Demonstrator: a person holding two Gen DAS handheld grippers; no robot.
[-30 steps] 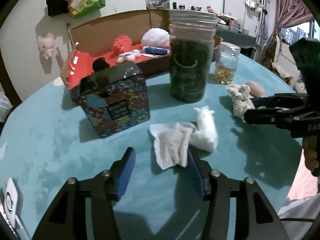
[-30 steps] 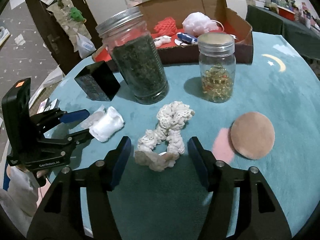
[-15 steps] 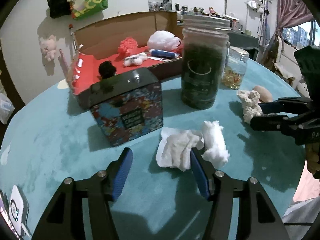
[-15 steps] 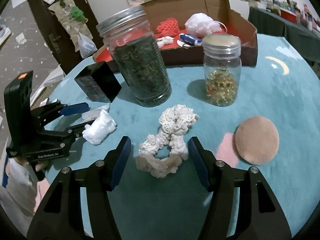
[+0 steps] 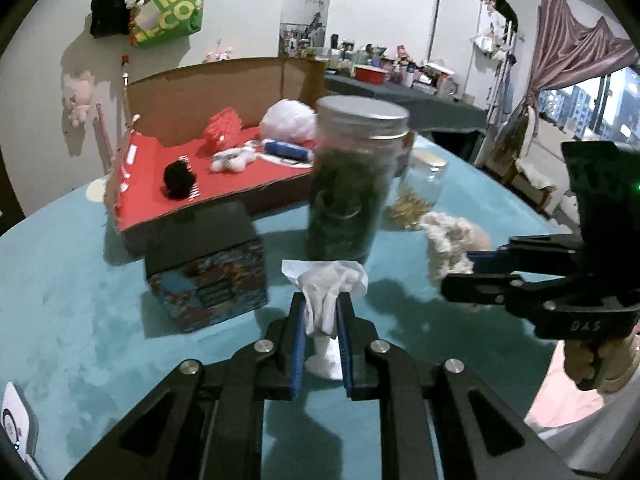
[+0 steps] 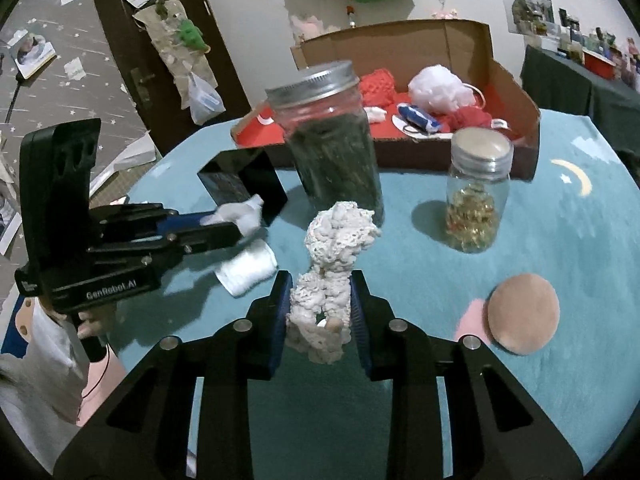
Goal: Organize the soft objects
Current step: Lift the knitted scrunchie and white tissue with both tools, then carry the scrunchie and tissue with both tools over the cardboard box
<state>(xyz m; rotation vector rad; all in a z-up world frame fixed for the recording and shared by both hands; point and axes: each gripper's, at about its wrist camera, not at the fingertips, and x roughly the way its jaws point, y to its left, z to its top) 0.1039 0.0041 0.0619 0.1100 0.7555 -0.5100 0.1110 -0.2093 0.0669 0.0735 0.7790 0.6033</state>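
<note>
White crumpled tissue (image 5: 326, 294) is pinched between the left gripper (image 5: 321, 334)'s blue pads above the teal tablecloth (image 5: 80, 312); the right gripper (image 6: 320, 310) clamps a cream crocheted scrunchie (image 6: 332, 256). Farther off stand a herb-filled jar (image 6: 332, 148) and a red-lined cardboard box (image 6: 516, 128).

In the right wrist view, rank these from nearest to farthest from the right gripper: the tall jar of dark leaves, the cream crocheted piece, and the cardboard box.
1. Cream crocheted piece: clamped between the right gripper's fingers.
2. Tall jar of dark leaves: straight ahead, just behind the crocheted piece.
3. Cardboard box: at the back of the table, behind the jar.
</note>
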